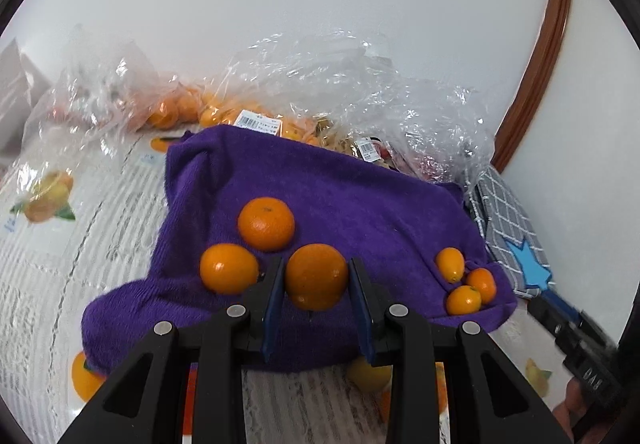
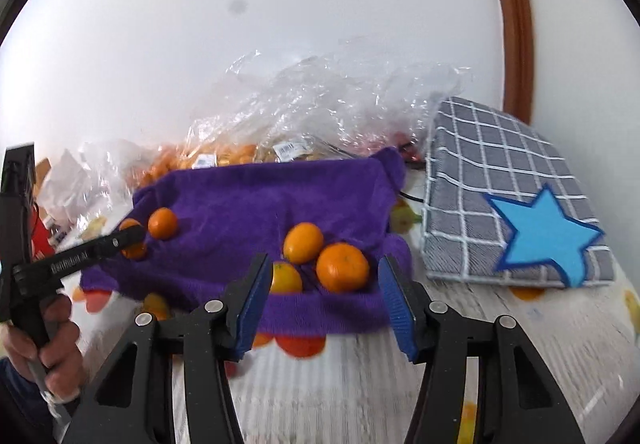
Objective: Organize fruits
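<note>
Here the gripper clasps a round orange.

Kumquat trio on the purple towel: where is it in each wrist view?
Left wrist: kumquat trio at right of centre, on the purple towel's right front corner.
Right wrist: kumquat trio at centre, just beyond the open right hand-held gripper, near the purple towel's front edge.
Shared landmark: blue star on the grey checked cloth.

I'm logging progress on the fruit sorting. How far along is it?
Done: two oranges sit grouped on the purple towel, three kumquats apart. In hand: the left gripper grips a third orange; the right gripper is open, empty. Left: fruit still in plastic bags.
</note>
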`<state>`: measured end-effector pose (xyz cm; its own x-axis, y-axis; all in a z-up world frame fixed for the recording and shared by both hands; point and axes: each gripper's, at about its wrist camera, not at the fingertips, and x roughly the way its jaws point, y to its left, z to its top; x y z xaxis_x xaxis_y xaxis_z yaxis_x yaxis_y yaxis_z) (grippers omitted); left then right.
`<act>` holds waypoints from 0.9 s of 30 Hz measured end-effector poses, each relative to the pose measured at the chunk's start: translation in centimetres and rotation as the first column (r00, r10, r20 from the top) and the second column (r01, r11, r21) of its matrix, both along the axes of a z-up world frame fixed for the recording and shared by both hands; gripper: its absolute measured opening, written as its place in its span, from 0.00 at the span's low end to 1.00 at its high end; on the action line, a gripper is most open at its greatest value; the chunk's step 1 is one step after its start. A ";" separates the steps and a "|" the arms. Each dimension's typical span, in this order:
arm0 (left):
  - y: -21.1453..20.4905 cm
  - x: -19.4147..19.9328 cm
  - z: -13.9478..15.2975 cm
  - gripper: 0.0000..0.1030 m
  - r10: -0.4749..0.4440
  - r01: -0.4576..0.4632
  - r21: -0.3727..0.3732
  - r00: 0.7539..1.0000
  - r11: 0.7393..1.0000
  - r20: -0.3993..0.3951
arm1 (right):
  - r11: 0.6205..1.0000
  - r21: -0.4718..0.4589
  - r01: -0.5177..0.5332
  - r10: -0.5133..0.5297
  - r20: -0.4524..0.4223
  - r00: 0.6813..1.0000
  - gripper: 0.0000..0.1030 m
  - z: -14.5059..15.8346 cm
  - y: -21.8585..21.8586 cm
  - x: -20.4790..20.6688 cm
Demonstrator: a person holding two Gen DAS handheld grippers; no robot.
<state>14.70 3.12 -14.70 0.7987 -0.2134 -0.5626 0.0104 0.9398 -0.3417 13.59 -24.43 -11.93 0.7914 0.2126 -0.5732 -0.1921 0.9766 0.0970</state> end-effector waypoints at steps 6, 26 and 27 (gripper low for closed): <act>1.2 -1.3 0.3 0.30 0.026 -0.026 0.021 1.000 0.999 0.001 | 1.000 0.008 -0.014 0.015 -0.075 0.997 0.53 -0.4 1.0 -2.8; 2.4 -4.3 -0.1 0.30 -0.058 0.058 0.002 0.998 0.998 -0.040 | 0.985 0.022 -0.173 0.173 -0.269 0.948 0.33 -4.4 5.7 -2.0; 2.5 -4.3 -0.2 0.30 -0.056 0.057 0.005 0.998 0.998 -0.042 | 0.983 0.011 -0.186 0.181 -0.281 0.942 0.31 -4.6 5.9 -1.7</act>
<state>10.37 5.58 -14.87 0.7609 -0.2541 -0.5971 0.0492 0.9401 -0.3374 11.92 -18.52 -16.53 0.5467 0.3286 -0.7702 -0.3352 0.9287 0.1583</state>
